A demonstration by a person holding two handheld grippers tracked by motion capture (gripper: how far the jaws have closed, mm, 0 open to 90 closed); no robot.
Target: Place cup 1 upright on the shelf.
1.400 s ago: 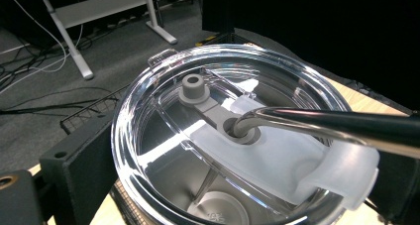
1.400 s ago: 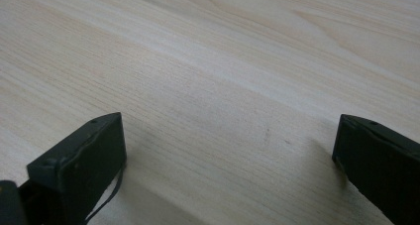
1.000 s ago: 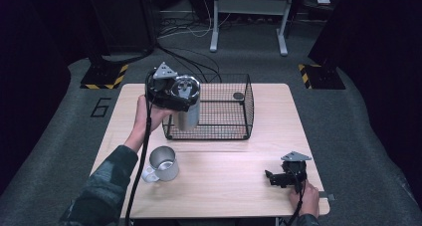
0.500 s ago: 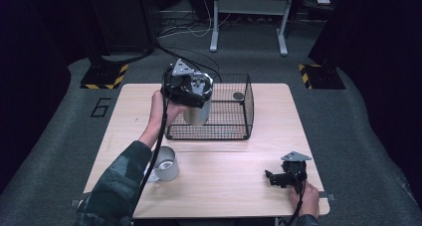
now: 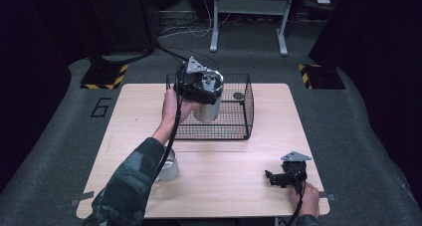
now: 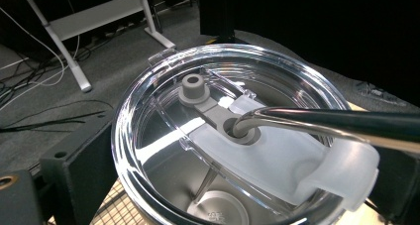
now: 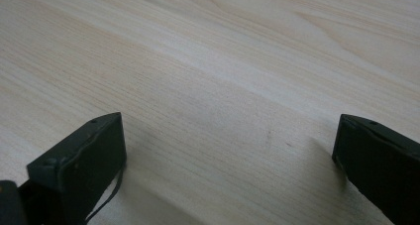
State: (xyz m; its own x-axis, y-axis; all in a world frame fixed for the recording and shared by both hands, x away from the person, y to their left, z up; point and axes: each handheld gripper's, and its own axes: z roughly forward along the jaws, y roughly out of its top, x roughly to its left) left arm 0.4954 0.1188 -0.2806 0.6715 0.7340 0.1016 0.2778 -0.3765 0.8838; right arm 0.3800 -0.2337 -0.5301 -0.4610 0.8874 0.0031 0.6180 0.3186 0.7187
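Resting at the near right edge of the wooden counter (image 5: 239, 181), the right gripper (image 5: 286, 175) has its jaws spread wide over bare wood. Near the front left stands a small metal cup (image 5: 166, 165). Farther back, the left gripper (image 5: 199, 86) holds a steel tumbler (image 5: 208, 109) with a clear lid (image 6: 223, 136) and a metal straw (image 6: 322, 123), jaws pinching its sides, above the left part of the black wire basket (image 5: 234, 129).

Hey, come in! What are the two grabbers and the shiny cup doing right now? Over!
Left gripper shut on steel tumbler, held over wire basket. Right gripper open, resting on table. Small cup sits apart; nothing blocking.
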